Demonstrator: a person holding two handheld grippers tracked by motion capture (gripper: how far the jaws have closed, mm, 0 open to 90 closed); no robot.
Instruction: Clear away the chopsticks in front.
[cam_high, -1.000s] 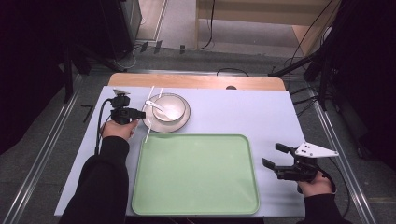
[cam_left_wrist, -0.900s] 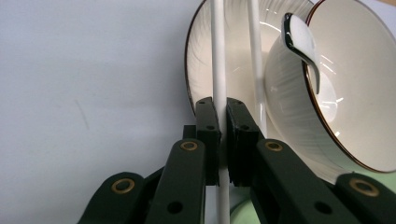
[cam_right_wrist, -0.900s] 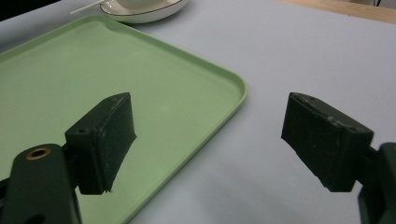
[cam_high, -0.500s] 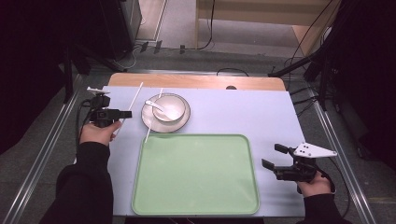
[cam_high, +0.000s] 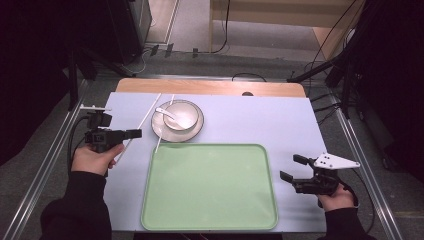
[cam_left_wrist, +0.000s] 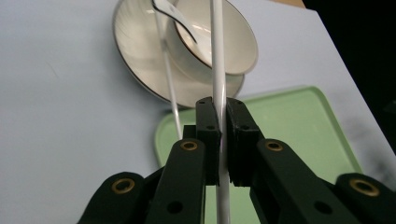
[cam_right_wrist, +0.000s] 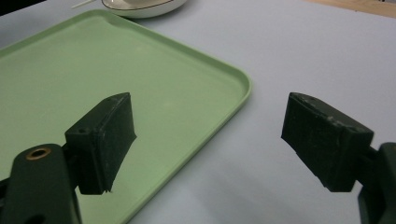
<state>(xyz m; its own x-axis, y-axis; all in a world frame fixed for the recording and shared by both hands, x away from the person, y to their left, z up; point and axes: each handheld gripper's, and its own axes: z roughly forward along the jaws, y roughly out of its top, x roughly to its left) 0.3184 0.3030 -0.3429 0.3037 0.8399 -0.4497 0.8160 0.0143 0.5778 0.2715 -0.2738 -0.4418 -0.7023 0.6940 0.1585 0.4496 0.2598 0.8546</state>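
the tray (cam_high: 210, 187) is pale mint green, plain, with no pattern. the table top (cam_high: 260, 120) is a flat light lavender-grey, and a strip of light wood (cam_high: 210, 87) runs along its far edge. the plate (cam_high: 161, 131) and the bowl (cam_high: 184, 119) are glossy cream-white, each with a thin dark line round the rim. the spoon (cam_high: 165, 112) is white. the 2 chopsticks (cam_high: 145, 120) are white. the left gripper (cam_left_wrist: 223, 135) has matt black jaws with small brass-coloured rivets. the right gripper (cam_right_wrist: 205, 144) has black jaws too, and in the high view carries a light grey plate.
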